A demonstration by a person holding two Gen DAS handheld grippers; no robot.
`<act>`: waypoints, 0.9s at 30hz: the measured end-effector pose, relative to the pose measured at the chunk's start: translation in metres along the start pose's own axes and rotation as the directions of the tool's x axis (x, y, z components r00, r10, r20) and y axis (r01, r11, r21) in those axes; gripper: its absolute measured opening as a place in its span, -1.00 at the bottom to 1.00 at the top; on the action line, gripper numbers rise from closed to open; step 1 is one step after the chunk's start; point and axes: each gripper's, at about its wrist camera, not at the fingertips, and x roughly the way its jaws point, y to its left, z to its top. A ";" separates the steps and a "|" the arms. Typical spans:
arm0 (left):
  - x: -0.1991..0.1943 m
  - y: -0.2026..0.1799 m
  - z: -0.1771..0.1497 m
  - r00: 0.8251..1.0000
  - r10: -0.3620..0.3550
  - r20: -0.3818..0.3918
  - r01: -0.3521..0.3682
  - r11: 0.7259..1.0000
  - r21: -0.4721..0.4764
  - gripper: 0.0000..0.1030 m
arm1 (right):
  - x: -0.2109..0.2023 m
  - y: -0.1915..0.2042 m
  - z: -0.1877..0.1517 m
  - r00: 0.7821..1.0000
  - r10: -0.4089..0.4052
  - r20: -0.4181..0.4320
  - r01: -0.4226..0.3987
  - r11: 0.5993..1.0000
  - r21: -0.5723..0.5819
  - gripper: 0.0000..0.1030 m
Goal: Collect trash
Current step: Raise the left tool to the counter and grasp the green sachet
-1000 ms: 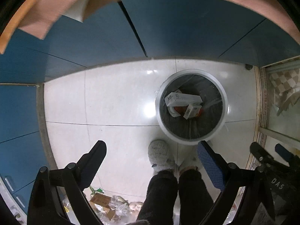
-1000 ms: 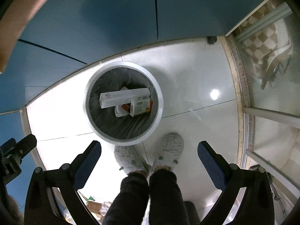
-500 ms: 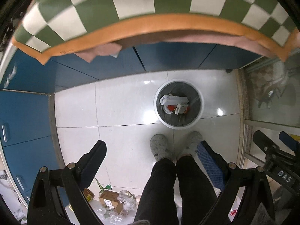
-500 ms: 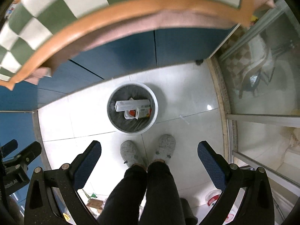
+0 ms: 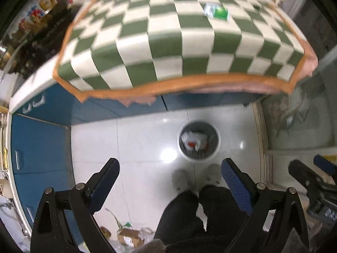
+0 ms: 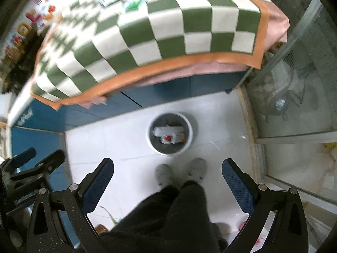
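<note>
Far left in the left wrist view: blue cabinets [image 5: 40, 143] with pale handles, beneath a white counter edge. Above them, colourful decorations on a wall (too blurred to read any lettering). Left gripper [image 5: 169, 181] empty, jaws spread wide, pointing down at white floor tiles [image 5: 145, 143]. Low between the fingers, a litter pile [image 5: 128, 236] on the floor: a brown carton and crumpled clear wrappers, labels illegible. Centre: round bin [image 5: 215, 150] with pale rim and dark liner, standing on the tiles just ahead of two grey slippers [image 5: 181, 179]; inside it, white cartons with red-orange patches [image 5: 193, 140], print unreadable. Over the counter, a green-and-white checked cloth [image 5: 172, 48] with orange border; on it a green-and-white packet [image 5: 219, 11], text smeared. Right: glass door [image 5: 294, 118].

Right gripper [image 6: 167, 178] likewise empty, jaws wide apart, hanging above black trouser legs [image 6: 174, 217]. Bin [image 6: 151, 140] near centre there, same cartons [image 6: 168, 132] inside.
</note>
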 end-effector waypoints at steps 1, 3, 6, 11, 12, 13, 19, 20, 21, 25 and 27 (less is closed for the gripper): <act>-0.006 0.004 0.012 0.999 0.003 0.034 -0.002 1.000 -0.017 0.92 | -0.007 0.003 0.007 1.000 0.017 0.016 -0.017 1.000 0.008 1.00; -0.016 0.009 0.030 0.997 -0.001 0.080 0.004 0.999 -0.036 0.96 | -0.016 0.006 0.026 0.998 0.044 0.041 -0.044 0.999 0.015 1.00; -0.026 0.010 0.068 0.990 -0.009 0.144 0.017 0.999 -0.050 1.00 | -0.025 0.005 0.066 0.995 0.063 0.082 -0.066 0.997 0.036 1.00; -0.010 -0.005 0.152 0.991 -0.002 0.134 0.012 0.997 -0.077 1.00 | -0.013 -0.023 0.142 0.991 0.090 0.097 -0.099 0.990 0.097 1.00; -0.006 -0.006 0.161 0.992 -0.016 0.126 0.026 0.996 -0.083 1.00 | -0.007 -0.032 0.162 0.991 0.095 0.093 -0.105 0.988 0.110 1.00; 0.003 -0.010 0.178 0.993 -0.028 0.112 0.039 0.995 -0.092 1.00 | 0.001 -0.040 0.180 0.991 0.095 0.090 -0.106 0.988 0.116 1.00; 0.068 -0.050 0.271 0.994 -0.108 0.011 0.108 0.987 -0.114 0.76 | 0.046 -0.086 0.289 0.996 0.083 0.022 -0.085 0.987 0.133 1.00; 0.084 -0.058 0.285 0.994 -0.108 -0.020 0.105 0.988 -0.114 0.62 | 0.056 -0.094 0.309 0.997 0.080 0.005 -0.080 0.988 0.130 1.00; 0.092 -0.062 0.292 0.993 -0.113 -0.036 0.109 0.988 -0.108 0.61 | 0.064 -0.102 0.327 0.997 0.074 -0.010 -0.073 0.989 0.128 1.00; 0.131 -0.077 0.317 0.985 -0.136 -0.108 0.123 0.986 -0.115 0.57 | 0.087 -0.123 0.381 0.997 0.067 -0.043 -0.062 0.993 0.104 1.00; 0.130 -0.087 0.321 0.991 -0.108 -0.083 0.102 0.992 -0.078 0.45 | 0.097 -0.129 0.404 0.997 0.061 -0.055 -0.055 0.994 0.092 1.00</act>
